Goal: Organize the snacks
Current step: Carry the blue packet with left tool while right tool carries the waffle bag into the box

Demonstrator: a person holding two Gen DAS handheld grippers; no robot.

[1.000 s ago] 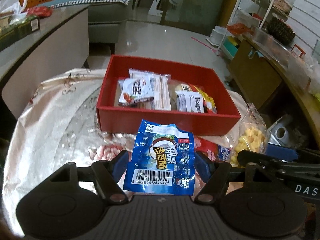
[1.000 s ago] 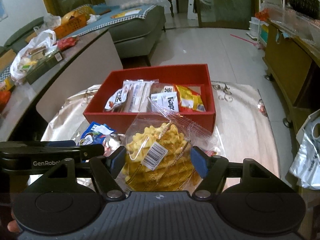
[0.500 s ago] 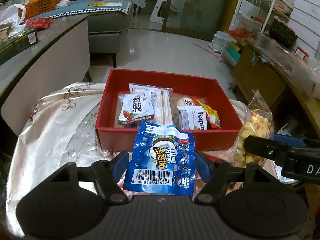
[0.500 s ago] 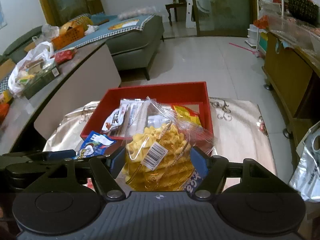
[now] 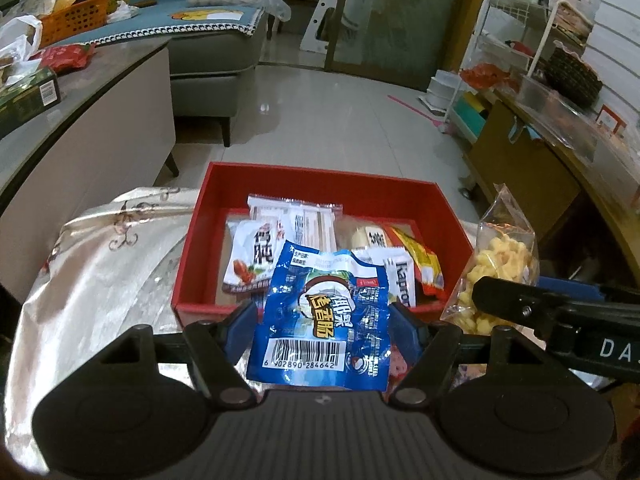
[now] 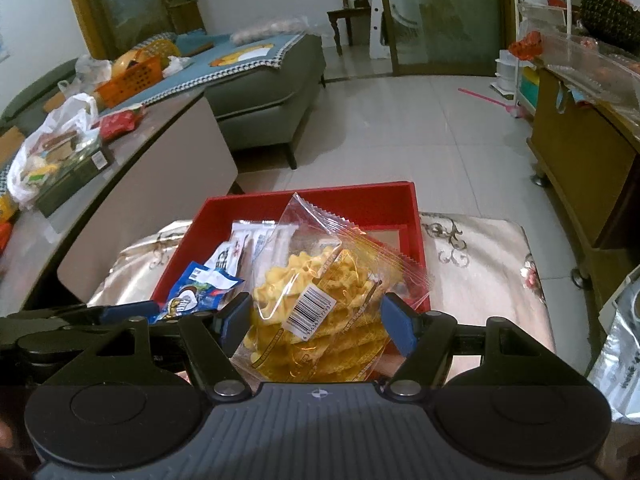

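My left gripper point(image 5: 326, 326) is shut on a blue snack packet point(image 5: 324, 316) with a barcode, held above the near wall of the red box point(image 5: 320, 178). My right gripper point(image 6: 316, 320) is shut on a clear bag of yellow wavy snacks point(image 6: 320, 304), held above the box's point(image 6: 360, 200) near right part. The box holds several packets: white ones point(image 5: 296, 224), a Kapro one point(image 5: 402, 280) and a yellow-red one point(image 5: 424, 260). The yellow bag point(image 5: 500, 264) shows right in the left wrist view, the blue packet point(image 6: 200, 288) left in the right wrist view.
The box stands on a small table with a shiny cream cloth point(image 6: 480, 264). A grey counter point(image 5: 80, 112) with bags and boxes runs on the left. A sofa point(image 6: 264, 80) is behind, a wooden cabinet point(image 6: 580, 160) on the right, tiled floor point(image 5: 320, 120) beyond.
Both grippers have risen and moved toward the box with their packets. The blue packet and the yellow bag now overlap the box's inside in their views.
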